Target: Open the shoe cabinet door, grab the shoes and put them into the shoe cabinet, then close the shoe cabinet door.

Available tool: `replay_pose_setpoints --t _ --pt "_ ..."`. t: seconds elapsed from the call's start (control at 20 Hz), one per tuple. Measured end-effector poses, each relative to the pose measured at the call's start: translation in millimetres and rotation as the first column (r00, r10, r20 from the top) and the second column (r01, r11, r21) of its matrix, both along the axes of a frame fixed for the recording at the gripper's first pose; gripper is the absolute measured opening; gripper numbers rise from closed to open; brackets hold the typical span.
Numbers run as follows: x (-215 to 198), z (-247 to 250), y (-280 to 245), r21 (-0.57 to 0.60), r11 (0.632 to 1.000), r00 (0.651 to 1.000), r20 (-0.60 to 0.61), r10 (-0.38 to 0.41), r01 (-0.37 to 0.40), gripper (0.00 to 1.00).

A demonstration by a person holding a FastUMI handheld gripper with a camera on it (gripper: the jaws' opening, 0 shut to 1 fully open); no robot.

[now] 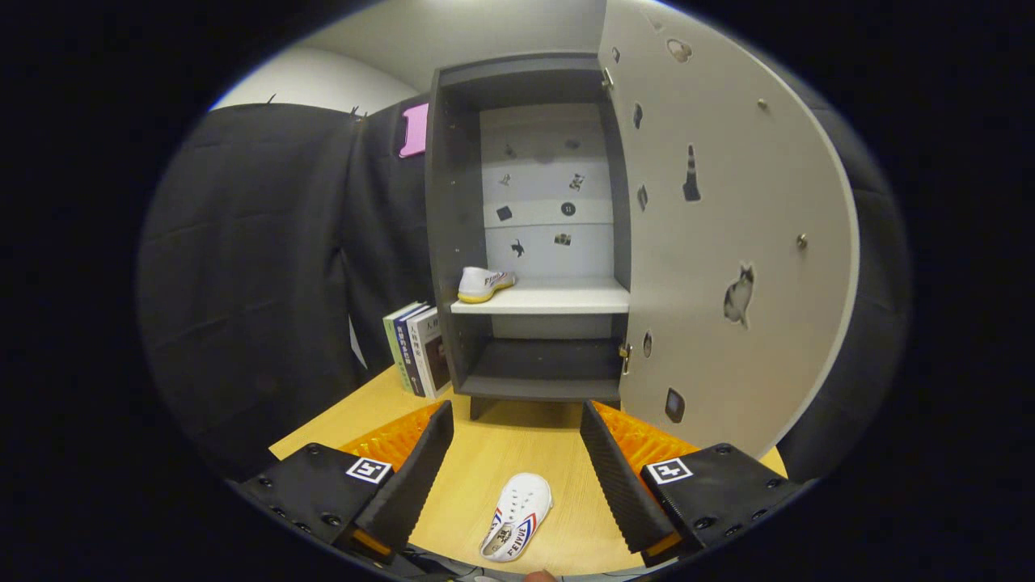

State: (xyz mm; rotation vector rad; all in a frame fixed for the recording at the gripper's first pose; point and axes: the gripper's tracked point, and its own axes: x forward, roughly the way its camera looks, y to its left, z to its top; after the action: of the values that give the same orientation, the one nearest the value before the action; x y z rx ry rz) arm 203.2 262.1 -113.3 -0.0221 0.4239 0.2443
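We see the shoe cabinet [453, 202] filling the upper centre of the frame, a dark grey box with flat matte panels, its pale door [752, 267] swung wide to the right and dotted with small stickers. Inside, a white shelf [558, 301] already carries one shoe [483, 284], white canvas with a yellowish sole, lying near the shelf's left end. A few books [416, 347] lean against the cabinet's left side. Everything stands on a light wood-grain table [517, 444].

At the bottom of the frame our gripper [517, 469] holds its jaws spread wide, pinching nothing; the fingers [412, 477] are black and ribbed.

The second shoe [517, 516], white with red and blue stripes, lies on the table low between the fingers, nearer the bottom of the frame than their tips. Its long axis runs slightly diagonal, upper right to lower left. We judge the coming move needs us to draw back and down over it before closing across its narrow width.
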Motion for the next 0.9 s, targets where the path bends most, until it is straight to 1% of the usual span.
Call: replay_pose_setpoints --t 0.2,0.45,0.7,0.9 --pt "10.0 -48.2 4.8 -0.013 1.000 0.996 -0.088 -0.009 0.008 0.98" --pt "15.3 -100.2 13.1 -0.027 1.000 0.982 -0.189 -0.013 0.008 0.99" --pt "10.5 -159.3 20.8 -0.061 0.998 0.955 -0.298 -0.003 -0.016 0.99" --pt "4.3 -198.5 25.4 -0.075 0.997 0.926 -0.378 -0.002 -0.029 0.99"
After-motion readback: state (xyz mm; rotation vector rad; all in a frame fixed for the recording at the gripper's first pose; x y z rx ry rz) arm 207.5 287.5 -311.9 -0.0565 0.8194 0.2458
